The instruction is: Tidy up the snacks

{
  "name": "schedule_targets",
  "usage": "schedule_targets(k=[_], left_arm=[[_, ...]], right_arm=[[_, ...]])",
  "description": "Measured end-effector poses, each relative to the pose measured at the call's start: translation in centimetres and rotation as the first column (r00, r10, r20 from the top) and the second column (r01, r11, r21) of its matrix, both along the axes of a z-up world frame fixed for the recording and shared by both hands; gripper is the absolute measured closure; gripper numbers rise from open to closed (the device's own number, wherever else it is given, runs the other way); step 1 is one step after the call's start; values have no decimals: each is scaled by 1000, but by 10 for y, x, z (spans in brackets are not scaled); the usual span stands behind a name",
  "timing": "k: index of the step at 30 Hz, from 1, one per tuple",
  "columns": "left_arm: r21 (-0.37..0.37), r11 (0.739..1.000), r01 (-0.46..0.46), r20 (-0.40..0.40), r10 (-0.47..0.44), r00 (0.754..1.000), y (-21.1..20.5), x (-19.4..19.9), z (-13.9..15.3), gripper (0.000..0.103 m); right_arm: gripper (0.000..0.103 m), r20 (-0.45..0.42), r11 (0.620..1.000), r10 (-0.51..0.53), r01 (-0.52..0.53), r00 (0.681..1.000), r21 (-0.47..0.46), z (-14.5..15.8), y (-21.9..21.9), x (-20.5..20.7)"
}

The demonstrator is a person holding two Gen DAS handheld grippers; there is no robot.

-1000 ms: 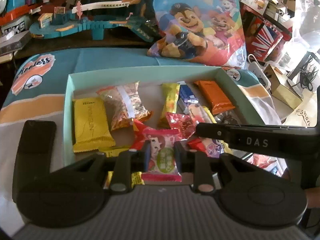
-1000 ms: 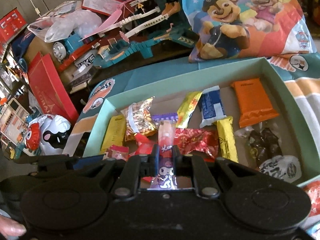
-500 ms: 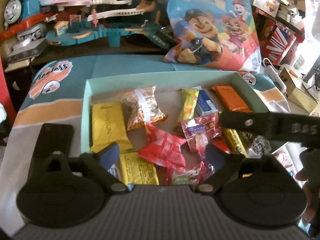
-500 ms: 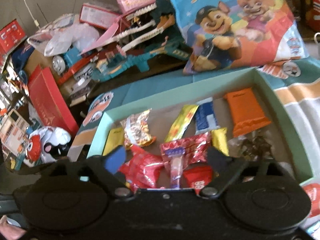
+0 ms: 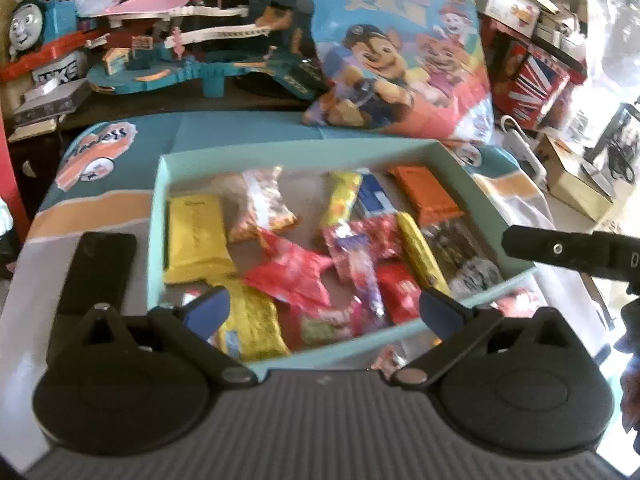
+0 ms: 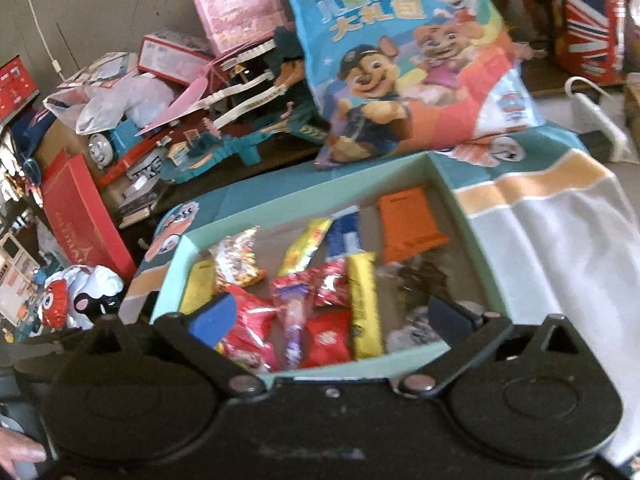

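Right now both tools are released: the left hand-held gripper [image 5: 325, 307] and the right hand-held gripper [image 6: 332, 314] each have their jaws spread wide with nothing between them, both hanging over the near edge of the mint-green box [image 5: 158, 200]. The snacks are all inside that box, which sits on a counter draped with a teal, orange and white cloth [image 6: 560, 240].

The likeliest trouble, as I judge it, is the heap at the near edge. A red packet [image 5: 292, 272], a pink-purple stick packet [image 5: 356, 268], a long yellow bar [image 5: 420, 256] and a small red packet [image 5: 398, 292] overlap one another, so closing on one could catch a neighbour's corner and drag it along or flip it out over the low wall. The wrappers look thin and slippery; a pinch on a crimped end alone may slide off.

At least one more pink wrapper [image 5: 516, 300] lies outside the box by its near right corner and could be overlooked. The two grippers also work close together, so reaching for the same pile risks them knocking. Both views are somewhat blurred, so finer detail is hard to confirm.
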State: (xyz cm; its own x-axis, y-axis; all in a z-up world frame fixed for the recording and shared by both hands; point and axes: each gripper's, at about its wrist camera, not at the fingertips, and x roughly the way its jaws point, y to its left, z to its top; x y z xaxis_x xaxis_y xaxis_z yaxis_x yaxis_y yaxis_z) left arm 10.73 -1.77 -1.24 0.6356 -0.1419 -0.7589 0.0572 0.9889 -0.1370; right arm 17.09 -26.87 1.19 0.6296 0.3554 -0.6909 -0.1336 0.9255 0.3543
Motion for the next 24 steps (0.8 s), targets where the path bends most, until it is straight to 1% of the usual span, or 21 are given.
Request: schedule_targets(k=[6, 10, 13, 15, 18, 20, 21, 22, 23, 24], left_arm=[[11, 998, 60, -50, -60, 997, -25, -17, -17, 0], [11, 995, 102, -87, -101, 991, -43, -24, -33, 0], [22, 992, 125, -106, -122, 987, -55, -23, -42, 0], [37, 988, 152, -114, -147, 982, -67, -20, -47, 0], [80, 977, 196, -109, -187, 976, -87, -11, -51, 0], [106, 970, 219, -97, -209, 973, -101, -4, -52, 1], [114, 966, 230, -87, -221, 971, -108, -2, -53, 1], [103, 965, 242, -90, -234, 968, -114, 0, -53, 2], [87, 962, 259, -90, -251, 964, -119, 3, -54, 7], [89, 957, 275, -85, -268, 960, -125, 4, -56, 11]], right_arm=[[0, -35, 996, -86, 85, 996, -24, -12, -42, -28], [0, -94, 991, -129, 126, 987, -34, -30, -64, -49], [0, -120, 987, -161, 156, 980, -50, -42, -75, -57], [0, -137, 982, -188, 183, 973, -45, -49, -85, -60], [0, -175, 972, -235, 230, 956, -53, -59, -97, -60], [7, -185, 968, -252, 247, 950, -51, -64, -102, -60], [14, -182, 966, -257, 252, 949, -52, -65, -104, -62], [17, -175, 964, -264, 258, 949, -54, -66, -107, -64], [20, -168, 964, -267, 263, 949, -51, -66, -109, -66], [26, -162, 965, -263, 259, 951, -42, -66, -109, -66]])
